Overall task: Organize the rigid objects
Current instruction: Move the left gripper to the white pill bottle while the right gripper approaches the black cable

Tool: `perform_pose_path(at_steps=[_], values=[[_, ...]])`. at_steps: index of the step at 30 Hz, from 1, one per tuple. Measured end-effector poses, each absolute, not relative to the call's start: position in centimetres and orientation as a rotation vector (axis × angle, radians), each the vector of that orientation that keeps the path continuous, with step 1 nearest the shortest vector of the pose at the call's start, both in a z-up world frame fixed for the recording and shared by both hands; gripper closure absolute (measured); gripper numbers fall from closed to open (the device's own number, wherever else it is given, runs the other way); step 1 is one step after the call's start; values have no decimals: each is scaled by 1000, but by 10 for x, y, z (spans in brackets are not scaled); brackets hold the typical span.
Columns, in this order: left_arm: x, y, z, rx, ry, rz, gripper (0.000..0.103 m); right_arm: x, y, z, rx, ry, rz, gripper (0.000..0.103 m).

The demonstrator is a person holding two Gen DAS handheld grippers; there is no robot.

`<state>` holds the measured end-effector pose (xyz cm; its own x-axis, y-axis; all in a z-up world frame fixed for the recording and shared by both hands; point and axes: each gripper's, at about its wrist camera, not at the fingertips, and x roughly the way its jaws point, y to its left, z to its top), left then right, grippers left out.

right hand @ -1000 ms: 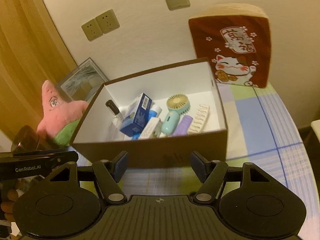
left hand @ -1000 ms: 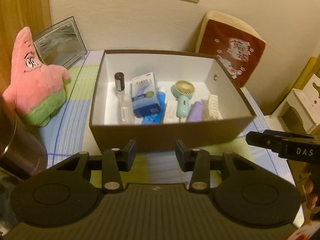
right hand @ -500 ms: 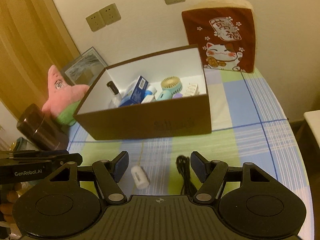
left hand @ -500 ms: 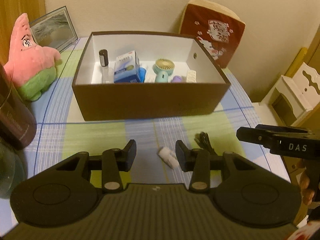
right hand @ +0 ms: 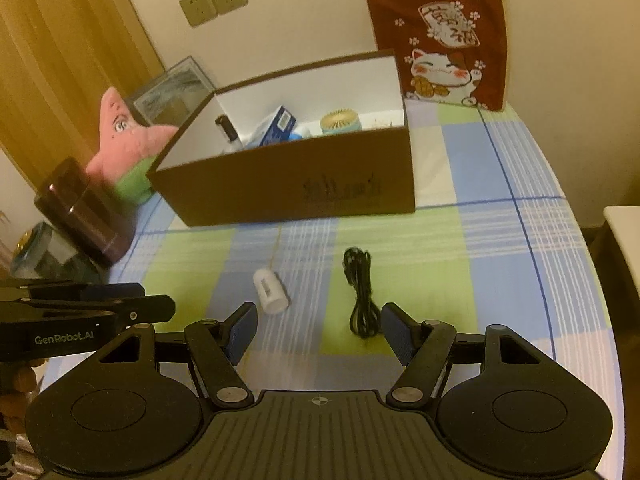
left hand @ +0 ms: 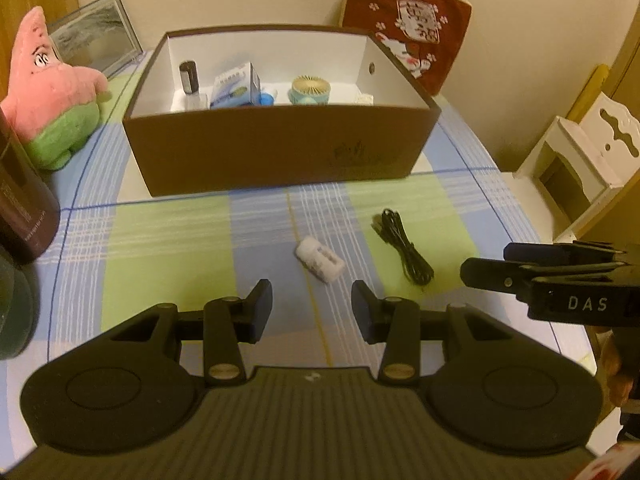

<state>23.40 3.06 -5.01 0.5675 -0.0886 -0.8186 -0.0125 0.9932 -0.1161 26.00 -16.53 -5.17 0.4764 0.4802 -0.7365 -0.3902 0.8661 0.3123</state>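
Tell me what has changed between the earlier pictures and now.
Both grippers, left and right, pulled back from the brown cardboard box, bringing the small white cylinder and black coiled cable into view. Nothing was grasped; jaws remain open and objects unmoved.

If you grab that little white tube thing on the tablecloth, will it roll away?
Probably, if nudged sideways: the white tube looks rounded and lies on its side, loose on the checked tablecloth. It looks small and stiff, so likely light and easy to pinch. The soft cloth may slow a roll. The open left gripper hovers just short of it, not touching.
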Motion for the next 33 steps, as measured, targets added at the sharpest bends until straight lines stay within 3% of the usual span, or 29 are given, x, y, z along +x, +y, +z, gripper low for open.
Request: perform_pose_path(at_steps=[33], values=[[258, 11, -112, -49, 1112, -46, 62, 278, -162, -108, -4, 1041, 473, 35]])
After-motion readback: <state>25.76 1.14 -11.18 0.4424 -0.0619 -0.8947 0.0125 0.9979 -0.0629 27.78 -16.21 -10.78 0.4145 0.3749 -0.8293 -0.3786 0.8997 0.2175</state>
